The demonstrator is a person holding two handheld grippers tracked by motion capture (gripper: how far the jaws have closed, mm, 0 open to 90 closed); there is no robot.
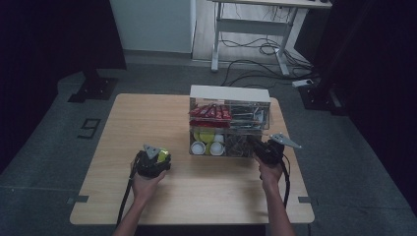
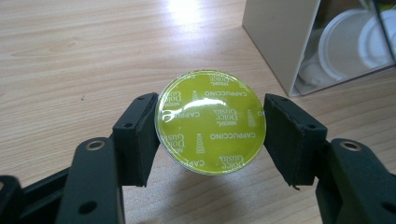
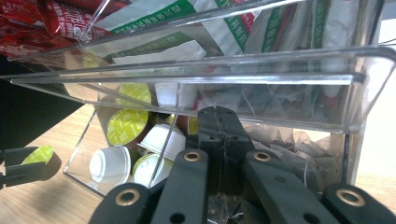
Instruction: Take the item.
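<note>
Right gripper view: clear organizer (image 3: 280, 84) crowds closed right gripper (image 3: 219, 135) (capsules (image 3: 126, 126) beside).

The green foil lid of the coffee capsule (image 2: 211, 122) read "Nescafé Dolce Gusto" and "Cappuccino" over and over, a large "9" (image 1: 89, 128) was marked on the floor left of the table, and the sachets' print stayed too blurred to read.

Tabletop (image 2: 70, 56): pale wood-grain, smooth. Capsule (image 2: 210, 121): glossy green foil lid. Organiser (image 3: 233, 70): clear glossy plastic. Claw pads (image 2: 137, 137): matt black, possibly rubber.
</note>
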